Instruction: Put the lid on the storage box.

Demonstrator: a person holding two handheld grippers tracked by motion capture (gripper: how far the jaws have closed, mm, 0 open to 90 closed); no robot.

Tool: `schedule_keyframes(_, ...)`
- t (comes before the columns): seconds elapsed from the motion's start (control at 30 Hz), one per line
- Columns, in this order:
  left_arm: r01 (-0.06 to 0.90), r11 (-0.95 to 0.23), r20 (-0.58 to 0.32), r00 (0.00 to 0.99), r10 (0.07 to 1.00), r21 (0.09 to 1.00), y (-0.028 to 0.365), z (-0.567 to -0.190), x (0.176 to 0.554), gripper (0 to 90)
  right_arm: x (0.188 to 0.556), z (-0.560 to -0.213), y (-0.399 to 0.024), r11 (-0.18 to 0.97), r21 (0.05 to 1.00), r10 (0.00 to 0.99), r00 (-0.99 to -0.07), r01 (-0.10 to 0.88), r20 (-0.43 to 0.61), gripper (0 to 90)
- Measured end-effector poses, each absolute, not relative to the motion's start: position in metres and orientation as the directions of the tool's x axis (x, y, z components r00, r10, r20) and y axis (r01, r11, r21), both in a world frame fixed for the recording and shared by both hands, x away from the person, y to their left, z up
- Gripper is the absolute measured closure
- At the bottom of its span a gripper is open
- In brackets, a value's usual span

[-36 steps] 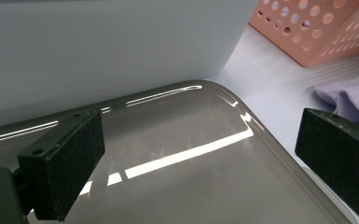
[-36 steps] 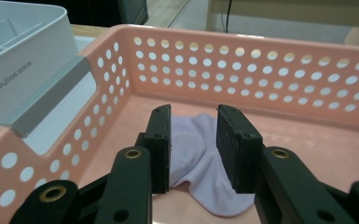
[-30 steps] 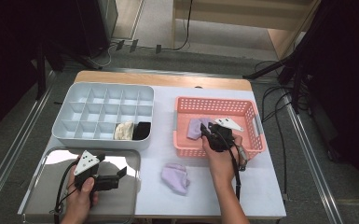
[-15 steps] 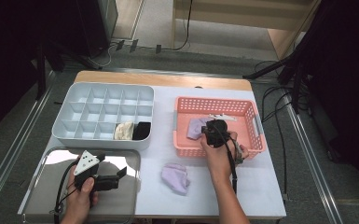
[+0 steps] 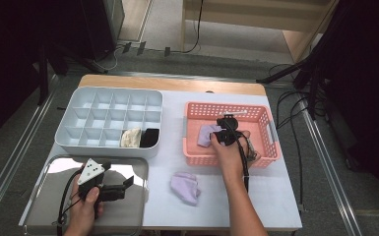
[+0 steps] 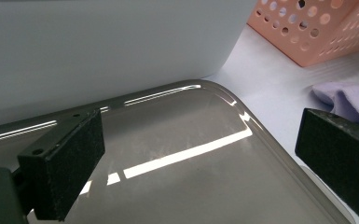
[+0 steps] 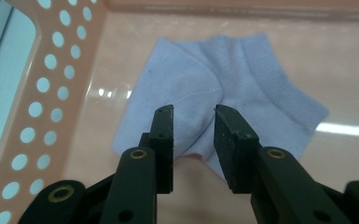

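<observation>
Reaching into the pink basket point(image 5: 270, 142) at right of centre in the high view, the right gripper point(image 5: 225, 129) hung over a lilac sock point(image 5: 207, 133) that lay on the basket floor near its left wall. In the right gripper view that lilac sock point(image 7: 224, 88) spread across the middle of the frame, its ribbed cuff running toward the upper right and its folded body toward the lower left, so its long axis lay slantwise across the line of the jaws. The right gripper point(image 7: 193, 112) had just been opening its jaws; they stood a little apart with a raised fold of the sock between them, and whether the pads pressed on the cloth could not be told for sure, though a gap showed on either side. The sock lay straight ahead of and below the tips, so the coming move probably turned on closing down on that fold. A second lilac sock point(image 5: 186, 187) lay on the white table point(image 5: 275, 196) below the basket, nearer the left gripper point(image 5: 126, 183), which rested over the metal tray point(image 5: 39, 216) at lower left with its jaws wide apart and nothing between them. In the left gripper view the tray point(image 6: 177, 177) filled the foreground beneath the grey organiser point(image 6: 112, 51).
</observation>
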State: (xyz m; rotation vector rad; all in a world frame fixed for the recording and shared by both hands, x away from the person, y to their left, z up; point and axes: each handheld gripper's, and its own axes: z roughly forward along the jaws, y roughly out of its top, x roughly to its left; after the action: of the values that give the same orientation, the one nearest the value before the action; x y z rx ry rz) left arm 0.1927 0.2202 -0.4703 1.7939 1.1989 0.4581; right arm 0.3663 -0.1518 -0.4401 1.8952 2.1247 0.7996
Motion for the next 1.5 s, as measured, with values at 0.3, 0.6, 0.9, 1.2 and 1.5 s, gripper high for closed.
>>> schedule_keyframes(0.3,0.538,-0.121,-0.171,0.461,0.871,0.834,0.220,-0.470,0.192,1.9,0.385,-0.445,-0.148,0.051,0.372,0.978,-0.122,0.927,0.170,64.7)
schedule_keyframes(0.6,0.538,-0.130,-0.165,0.465,0.870,0.833,0.219,-0.471,0.193,1.9,0.392,-0.448,-0.152,0.028,0.264,0.986,-0.070,0.964,0.153,85.7)
schedule_keyframes(0.9,0.538,-0.128,-0.166,0.463,0.871,0.833,0.219,-0.471,0.193,1.9,0.370,-0.442,-0.158,0.066,0.422,0.974,-0.150,0.904,0.169,88.2)
schedule_keyframes(1.2,0.540,-0.120,-0.171,0.459,0.872,0.833,0.220,-0.470,0.193,1.9,0.339,-0.437,-0.163,0.060,0.676,0.972,-0.198,0.735,0.128,88.2)
schedule_keyframes(1.5,0.537,-0.128,-0.162,0.460,0.873,0.834,0.220,-0.470,0.193,1.9,0.317,-0.441,-0.156,0.079,0.793,0.970,-0.230,0.604,0.078,88.2)
